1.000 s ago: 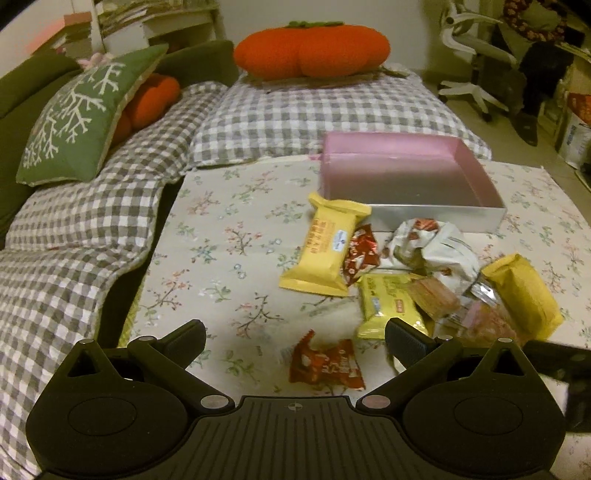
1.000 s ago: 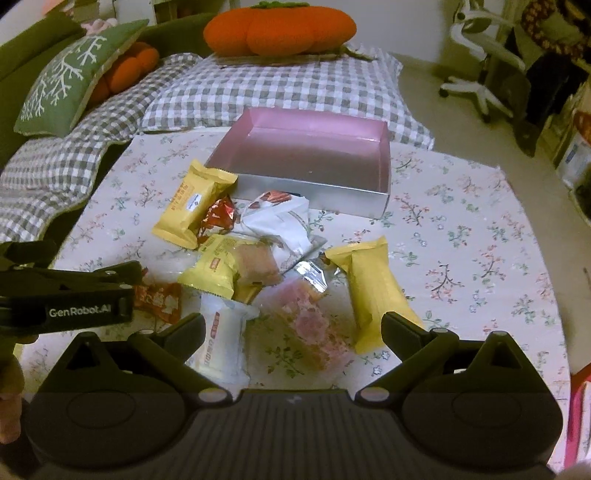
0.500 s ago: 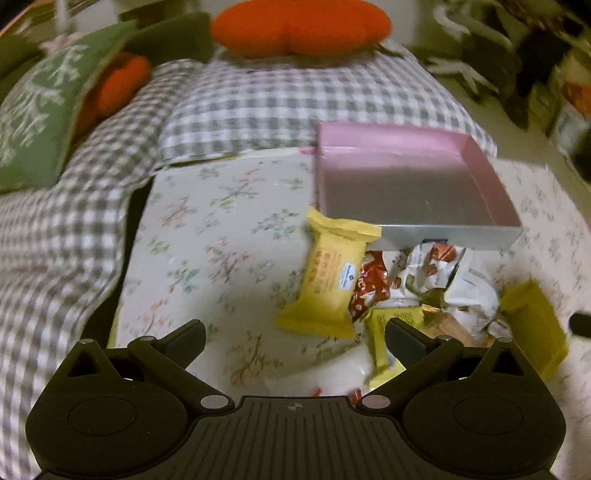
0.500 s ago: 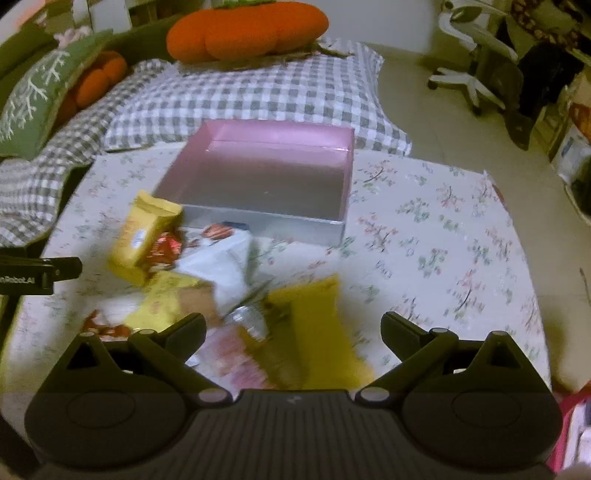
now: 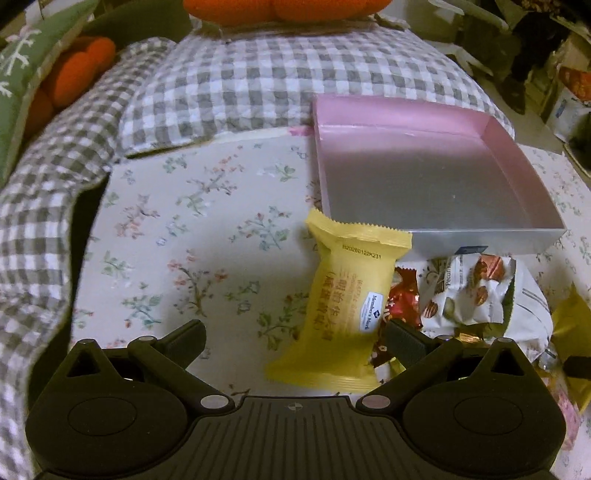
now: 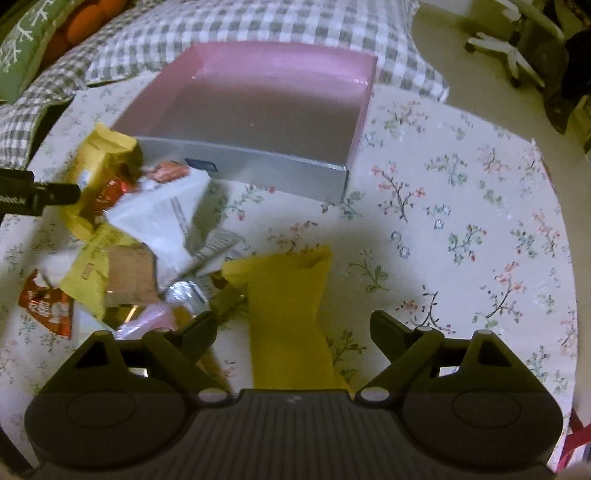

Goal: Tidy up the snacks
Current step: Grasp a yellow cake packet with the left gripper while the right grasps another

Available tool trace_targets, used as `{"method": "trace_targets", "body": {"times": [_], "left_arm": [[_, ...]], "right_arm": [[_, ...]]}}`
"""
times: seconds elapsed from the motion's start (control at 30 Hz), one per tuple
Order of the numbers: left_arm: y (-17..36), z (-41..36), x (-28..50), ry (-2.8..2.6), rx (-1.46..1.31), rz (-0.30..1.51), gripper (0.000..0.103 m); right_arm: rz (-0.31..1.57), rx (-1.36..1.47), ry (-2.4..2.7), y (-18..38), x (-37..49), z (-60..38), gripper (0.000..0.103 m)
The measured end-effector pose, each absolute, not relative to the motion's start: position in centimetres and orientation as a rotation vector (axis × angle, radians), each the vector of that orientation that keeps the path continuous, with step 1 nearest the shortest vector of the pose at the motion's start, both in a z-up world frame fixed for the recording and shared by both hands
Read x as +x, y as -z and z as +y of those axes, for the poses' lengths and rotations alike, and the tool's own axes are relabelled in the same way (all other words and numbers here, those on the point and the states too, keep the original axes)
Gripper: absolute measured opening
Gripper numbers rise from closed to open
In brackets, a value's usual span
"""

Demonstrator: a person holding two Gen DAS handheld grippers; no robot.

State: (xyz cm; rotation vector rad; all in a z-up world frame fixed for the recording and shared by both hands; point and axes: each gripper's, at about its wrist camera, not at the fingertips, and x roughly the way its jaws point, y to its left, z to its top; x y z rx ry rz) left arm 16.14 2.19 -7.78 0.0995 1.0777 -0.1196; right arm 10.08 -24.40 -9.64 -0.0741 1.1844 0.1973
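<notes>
A table with a flowery cloth (image 5: 192, 229) holds a pile of snacks. From the left wrist view, the left gripper (image 5: 291, 338) has its two fingers spread wide. A pale yellow snack pack (image 5: 347, 306) lies between them, and neither finger presses on it (the right finger sits just beside its edge). Next to it on the right is a small red wrapper (image 5: 402, 306), then a white nut bag (image 5: 476, 295). Behind them sits the pink box (image 5: 424, 177), with nothing inside it.

From the right wrist view, the right gripper (image 6: 291, 328) has its fingers apart, and they are closing in. A deep yellow snack pack (image 6: 288, 314) lies between them, not squeezed yet. Left of it is the messy pile, with a red candy wrapper (image 6: 46, 306) at its far left edge. The pink box (image 6: 258, 110) sits behind, near the checked cushion (image 6: 221, 26).
</notes>
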Motion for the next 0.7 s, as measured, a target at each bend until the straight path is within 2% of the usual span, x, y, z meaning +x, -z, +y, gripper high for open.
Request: {"method": "trace_targets", "body": {"times": [0.17, 0.37, 0.5, 0.53, 0.57, 0.6, 0.7], "left_arm": [[9.1, 1.6, 16.5, 0.155, 0.133, 1.074, 0.103], [10.5, 1.7, 17.1, 0.158, 0.119, 1.09, 0.099], [10.9, 1.6, 17.1, 0.167, 0.133, 1.089, 0.079], [10.9, 1.6, 17.1, 0.169, 0.133, 1.089, 0.074], [10.8, 1.6, 17.0, 0.168, 0.131, 1.083, 0.065], [10.6, 1.6, 17.0, 0.168, 0.129, 1.077, 0.051], [10.2, 1.6, 16.8, 0.167, 0.137, 1.065, 0.04]], "right_arm": [[1.177, -0.102, -0.203, 10.3, 10.2, -24.0, 0.085], [1.172, -0.071, -0.205, 10.3, 10.3, -23.8, 0.073], [1.189, -0.048, -0.187, 10.6, 10.4, -24.1, 0.051], [1.202, -0.036, -0.181, 10.9, 10.6, -24.3, 0.049], [1.195, -0.036, -0.18, 10.8, 10.5, -24.3, 0.047], [1.195, -0.039, -0.178, 10.7, 10.5, -24.3, 0.043], [1.199, -0.014, -0.18, 10.4, 10.4, -24.5, 0.04]]}}
